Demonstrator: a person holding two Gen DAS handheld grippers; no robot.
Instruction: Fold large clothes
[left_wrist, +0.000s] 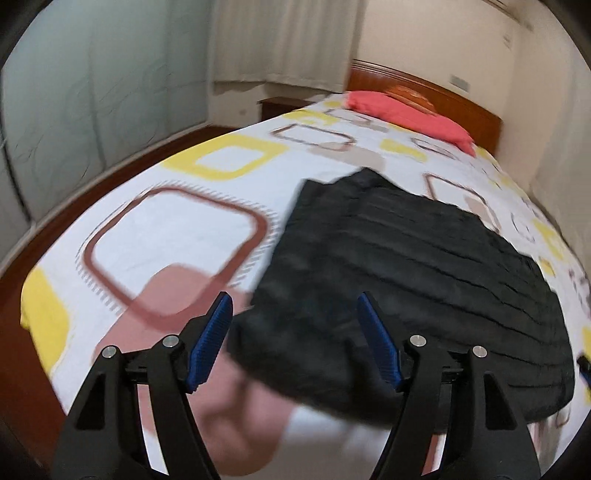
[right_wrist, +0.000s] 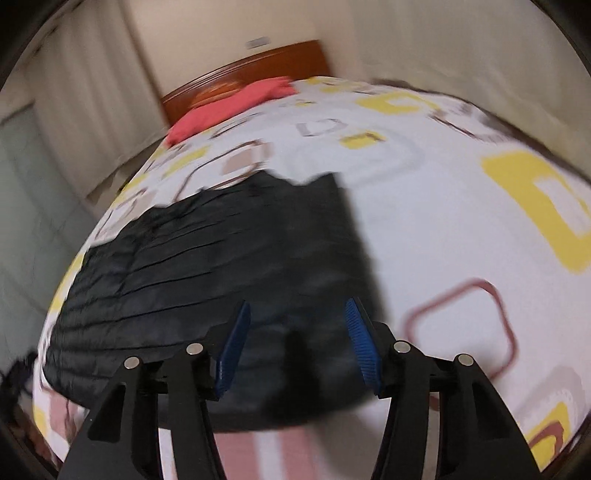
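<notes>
A large black quilted garment (left_wrist: 406, 280) lies flat on the bed, folded into a rough rectangle; it also shows in the right wrist view (right_wrist: 236, 280). My left gripper (left_wrist: 295, 339) is open and empty, hovering above the garment's near left corner. My right gripper (right_wrist: 295, 347) is open and empty, above the garment's near right part. Both views are blurred by motion.
The bed has a white sheet (left_wrist: 177, 229) with yellow and brown squares. A red pillow (left_wrist: 410, 114) lies by the wooden headboard (left_wrist: 443, 92). A curtain (left_wrist: 280, 40) and a nightstand (left_wrist: 280, 105) stand beyond the bed. The sheet to the right of the garment (right_wrist: 443, 229) is bare.
</notes>
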